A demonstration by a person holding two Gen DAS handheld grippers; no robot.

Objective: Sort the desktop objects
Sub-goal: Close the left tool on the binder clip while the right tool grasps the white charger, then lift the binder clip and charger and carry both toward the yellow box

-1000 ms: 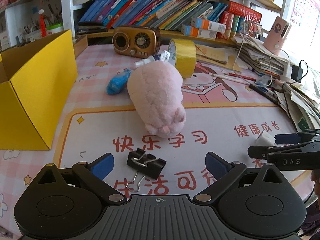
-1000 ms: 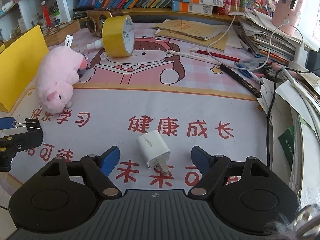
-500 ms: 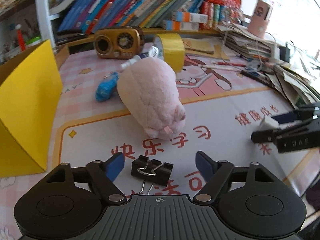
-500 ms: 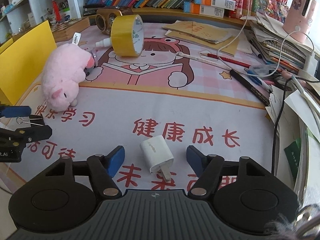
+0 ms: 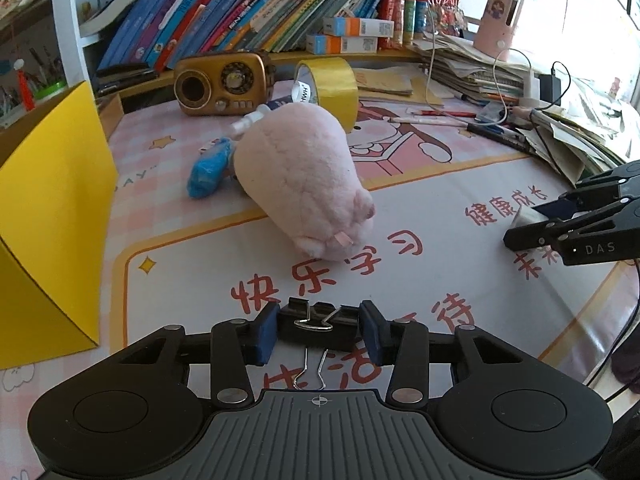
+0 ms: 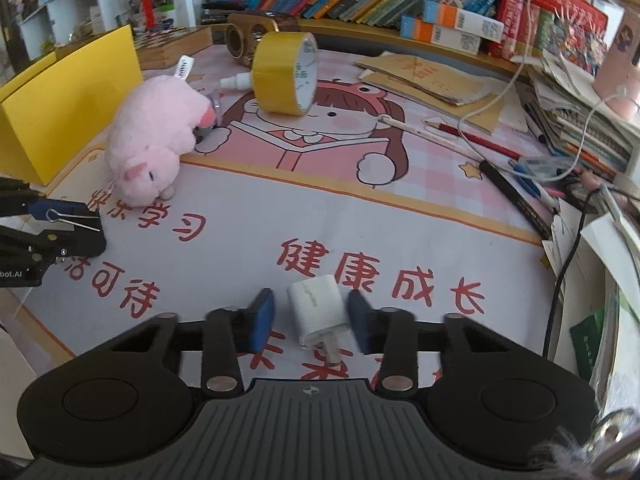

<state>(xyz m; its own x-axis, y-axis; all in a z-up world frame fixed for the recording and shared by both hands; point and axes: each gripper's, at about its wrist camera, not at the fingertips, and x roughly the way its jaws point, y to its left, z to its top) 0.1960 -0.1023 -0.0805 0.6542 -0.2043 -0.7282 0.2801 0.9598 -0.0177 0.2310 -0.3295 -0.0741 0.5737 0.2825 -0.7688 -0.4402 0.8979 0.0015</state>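
Both pairs of fingers are closing on small items lying on the printed desk mat (image 5: 420, 280). Blue pads of the left gripper (image 5: 319, 330) are pressing the two sides of the black binder clip (image 5: 318, 322), gripping it. On the right gripper (image 6: 311, 320), the right pad is touching the white charger plug (image 6: 318, 312) while the left pad is standing slightly off, so that grasp is looking unfinished. Judging by this, the pick-up step is underway; next comes finishing the squeeze, lifting, and carrying toward the yellow box (image 5: 48, 208), sitting farther left beyond the pink plush pig (image 5: 300, 184).
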